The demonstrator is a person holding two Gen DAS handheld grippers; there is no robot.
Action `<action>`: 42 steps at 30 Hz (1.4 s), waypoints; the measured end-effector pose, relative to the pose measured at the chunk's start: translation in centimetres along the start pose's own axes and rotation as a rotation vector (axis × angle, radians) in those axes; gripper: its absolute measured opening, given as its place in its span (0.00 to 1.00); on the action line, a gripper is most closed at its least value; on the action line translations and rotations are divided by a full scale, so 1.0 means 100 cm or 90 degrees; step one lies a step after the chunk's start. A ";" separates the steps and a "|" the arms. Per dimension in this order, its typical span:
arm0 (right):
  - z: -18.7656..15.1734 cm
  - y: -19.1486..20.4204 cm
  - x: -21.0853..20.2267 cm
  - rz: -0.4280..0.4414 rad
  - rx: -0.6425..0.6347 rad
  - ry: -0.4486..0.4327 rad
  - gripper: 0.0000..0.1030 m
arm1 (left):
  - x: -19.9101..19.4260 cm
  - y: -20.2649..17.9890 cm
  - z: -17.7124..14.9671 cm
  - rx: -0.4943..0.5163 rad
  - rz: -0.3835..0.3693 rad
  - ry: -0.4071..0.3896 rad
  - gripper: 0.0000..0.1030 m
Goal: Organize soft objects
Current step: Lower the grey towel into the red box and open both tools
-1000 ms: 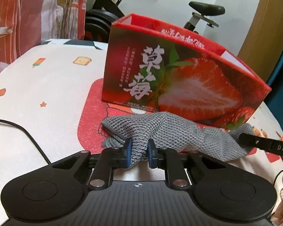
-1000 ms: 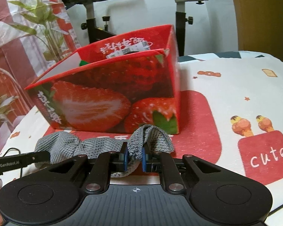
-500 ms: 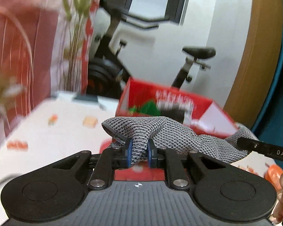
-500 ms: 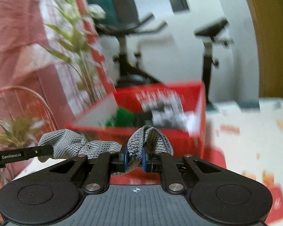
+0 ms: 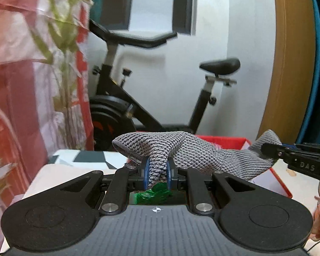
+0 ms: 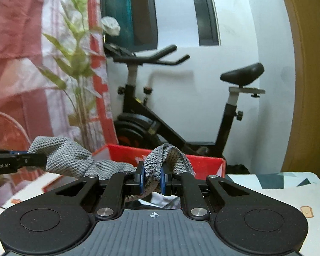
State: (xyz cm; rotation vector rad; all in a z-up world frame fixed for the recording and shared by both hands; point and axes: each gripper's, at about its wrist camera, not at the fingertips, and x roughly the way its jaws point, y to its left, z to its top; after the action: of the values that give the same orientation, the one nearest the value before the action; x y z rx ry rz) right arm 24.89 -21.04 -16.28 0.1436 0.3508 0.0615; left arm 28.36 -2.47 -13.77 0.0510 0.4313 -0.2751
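A grey knitted cloth [image 5: 194,151] hangs stretched between both grippers, above the open red strawberry box [image 5: 230,141]. My left gripper [image 5: 157,173] is shut on one end of the cloth. My right gripper [image 6: 152,180] is shut on the other end [image 6: 166,153]. The cloth also shows in the right wrist view [image 6: 68,160], with the left gripper's finger at the far left. The box rim shows behind the right gripper [image 6: 202,163]. Something green [image 5: 155,195] lies inside the box below the left gripper.
A black exercise bike [image 6: 160,115] stands behind the table against a white wall. A green plant [image 6: 79,74] and a red and white curtain [image 5: 17,85] are at the left. The patterned tablecloth [image 6: 277,192] spreads to the right of the box.
Both grippers have lifted the cloth off the table in front of the box and carried it up and forward, over the box's open top. Both stay shut on it.
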 end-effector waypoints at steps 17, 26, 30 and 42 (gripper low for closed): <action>-0.034 0.001 0.058 0.028 0.001 0.131 0.13 | 0.080 -0.003 -0.025 0.041 -0.061 0.183 0.17; -0.044 -0.006 0.070 0.026 0.024 0.171 0.14 | 0.095 -0.002 -0.032 0.037 -0.068 0.215 0.18; -0.045 -0.011 0.071 0.025 0.039 0.181 0.15 | 0.097 -0.002 -0.031 0.040 -0.066 0.217 0.20; -0.034 -0.014 0.054 -0.028 0.000 0.165 0.57 | 0.069 -0.009 -0.014 0.066 -0.047 0.145 0.65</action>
State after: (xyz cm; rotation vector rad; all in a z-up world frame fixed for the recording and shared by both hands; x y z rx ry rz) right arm 28.78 -21.56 -21.46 0.1273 0.6128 0.0373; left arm 33.58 -4.94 -17.91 0.1695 0.6457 -0.3664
